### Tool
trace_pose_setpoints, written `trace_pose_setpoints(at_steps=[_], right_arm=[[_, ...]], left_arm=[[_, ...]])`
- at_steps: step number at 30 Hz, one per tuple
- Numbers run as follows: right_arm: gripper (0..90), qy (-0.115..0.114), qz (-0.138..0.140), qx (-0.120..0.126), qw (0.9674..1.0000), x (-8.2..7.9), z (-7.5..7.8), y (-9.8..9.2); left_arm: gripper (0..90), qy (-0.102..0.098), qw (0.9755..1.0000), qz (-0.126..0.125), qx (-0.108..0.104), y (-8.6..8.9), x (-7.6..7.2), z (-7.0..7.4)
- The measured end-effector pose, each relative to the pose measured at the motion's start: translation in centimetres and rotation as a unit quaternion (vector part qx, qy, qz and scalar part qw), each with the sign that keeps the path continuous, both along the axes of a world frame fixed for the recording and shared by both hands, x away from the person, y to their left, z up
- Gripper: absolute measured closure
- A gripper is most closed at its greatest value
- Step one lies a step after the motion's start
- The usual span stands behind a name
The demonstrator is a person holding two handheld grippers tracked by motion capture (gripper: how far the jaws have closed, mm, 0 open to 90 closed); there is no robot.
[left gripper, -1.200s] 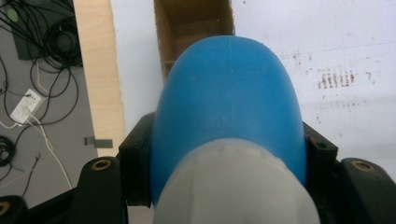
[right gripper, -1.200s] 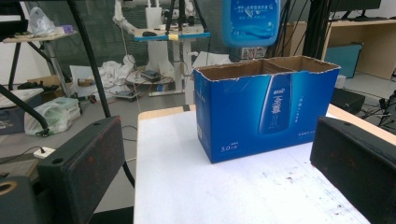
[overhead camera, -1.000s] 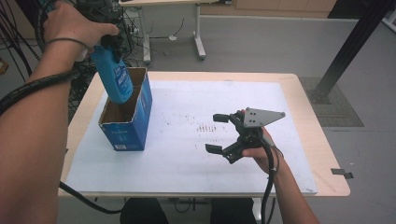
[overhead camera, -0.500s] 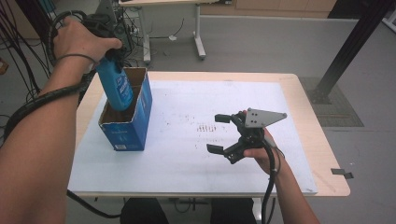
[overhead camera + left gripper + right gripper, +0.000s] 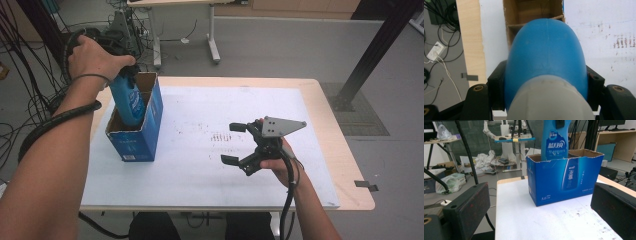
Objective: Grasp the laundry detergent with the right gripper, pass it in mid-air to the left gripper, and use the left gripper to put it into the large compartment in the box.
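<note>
left gripper (image 5: pixel 125 75): your left hand (image 5: pixel 95 55) holds it over the far left of the bench, pointing down. Fingers clamped on the top end of the blue bottle (image 5: pixel 128 102), one finger (image 5: pixel 496 87) on each side of it just below the grey cap (image 5: pixel 549 100).

bottle: nearly upright, leaning a little. Its lower end is already inside the open top of the box (image 5: pixel 137 135); the upper part and label stick out above the rim. In the right gripper view the bottle (image 5: pixel 555 140) rises out of the box's left half.

box: blue cardboard, open top, standing on the white sheet (image 5: pixel 200 150) near the bench's left edge. A cardboard divider (image 5: pixel 516 25) splits the inside. Can't tell whether the bottle's bottom touches the box floor.

right gripper (image 5: pixel 235 145): your right hand (image 5: pixel 280 162) holds it over the sheet, right of centre, well apart from the box. Fingers wide, nothing between them; they point toward the box. In its own view a finger (image 5: pixel 466 207) sits at each side with the box (image 5: pixel 564 180) between them, farther off.

bench (image 5: pixel 330 120): light wood top, white sheet covers most of it, faint reddish marks (image 5: pixel 220 136) near the middle.
</note>
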State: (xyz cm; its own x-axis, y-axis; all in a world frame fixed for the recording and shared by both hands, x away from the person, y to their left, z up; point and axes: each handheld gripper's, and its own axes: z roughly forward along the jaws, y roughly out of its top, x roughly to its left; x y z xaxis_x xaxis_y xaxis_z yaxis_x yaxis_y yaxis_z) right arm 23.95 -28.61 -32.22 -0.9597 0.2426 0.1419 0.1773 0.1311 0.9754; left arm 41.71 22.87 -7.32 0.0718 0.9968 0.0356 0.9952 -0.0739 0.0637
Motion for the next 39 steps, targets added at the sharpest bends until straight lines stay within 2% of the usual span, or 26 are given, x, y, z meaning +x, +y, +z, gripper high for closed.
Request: trace_pose_setpoints(at_steps=[8, 14, 39], right_arm=[[2.5, 0.002, 0.001, 0.000, 1.0000, 0.0, -0.1, 0.0], [2.5, 0.002, -0.001, 0.001, 1.0000, -0.1, -0.1, -0.1], [2.5, 0.002, -0.001, -0.002, 1.0000, -0.1, -0.1, -0.1]], left_arm=[[37.7, 0.002, 1.0000, 0.002, -0.001, -0.1, -0.1, -1.6], [37.7, 0.005, 0.9999, 0.004, 0.008, -0.3, -0.1, -2.8], [37.7, 0.019, 0.9998, 0.008, -0.005, 0.1, -0.2, -7.1]])
